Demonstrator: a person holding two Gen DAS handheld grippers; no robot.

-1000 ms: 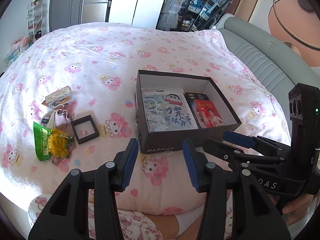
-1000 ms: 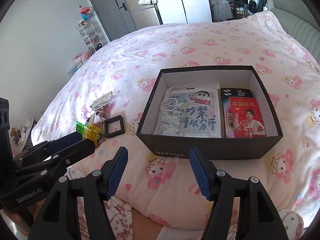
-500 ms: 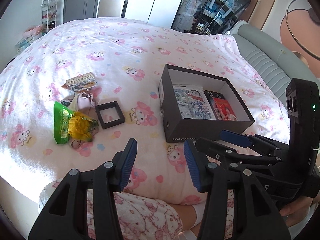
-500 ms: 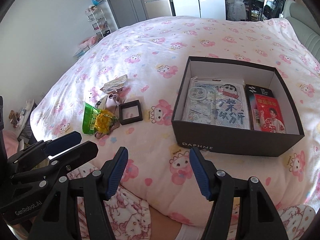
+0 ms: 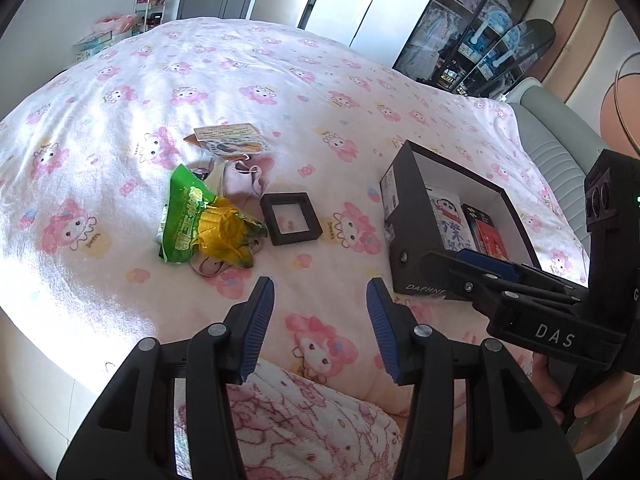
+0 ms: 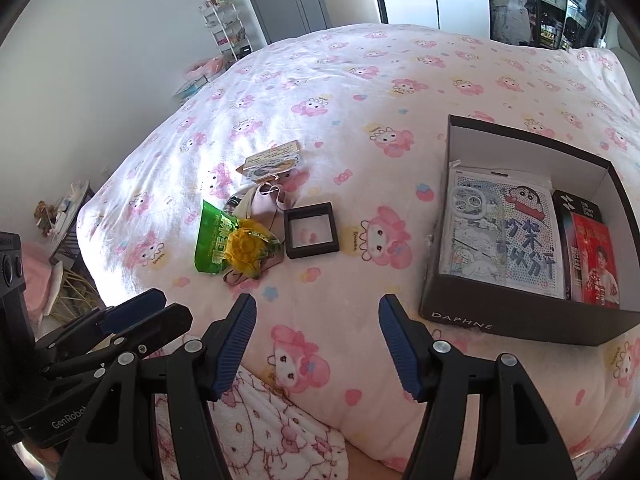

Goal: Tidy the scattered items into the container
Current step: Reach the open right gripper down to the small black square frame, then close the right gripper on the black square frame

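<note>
A black shoebox [image 6: 516, 312] [image 5: 404, 216] sits on the pink bedspread at the right, with a cartoon card pack [image 6: 508, 236] and a red booklet [image 6: 596, 268] inside. Left of it lies a loose heap: a black square frame case [image 6: 311, 230] [image 5: 291, 218], a green and yellow snack bag [image 6: 230, 246] [image 5: 200, 220], a pale pink pouch [image 6: 260, 206] [image 5: 242, 178] and a small card packet [image 6: 272, 160] [image 5: 228, 138]. My left gripper [image 5: 320, 312] and right gripper [image 6: 318, 332] both hover open and empty over the bed's near edge, short of the heap.
The other gripper shows at each view's side: the right one [image 5: 520, 292] beside the box, the left one [image 6: 132, 320] low on the left. A lap in pink patterned cloth [image 6: 260, 420] lies below. A wire shelf [image 6: 228, 28], cupboards and a grey headboard [image 5: 560, 140] ring the bed.
Both grippers have swung left along the bed's near edge, so the box has slid to the right and the heap now lies ahead. Their jaws look unchanged.
</note>
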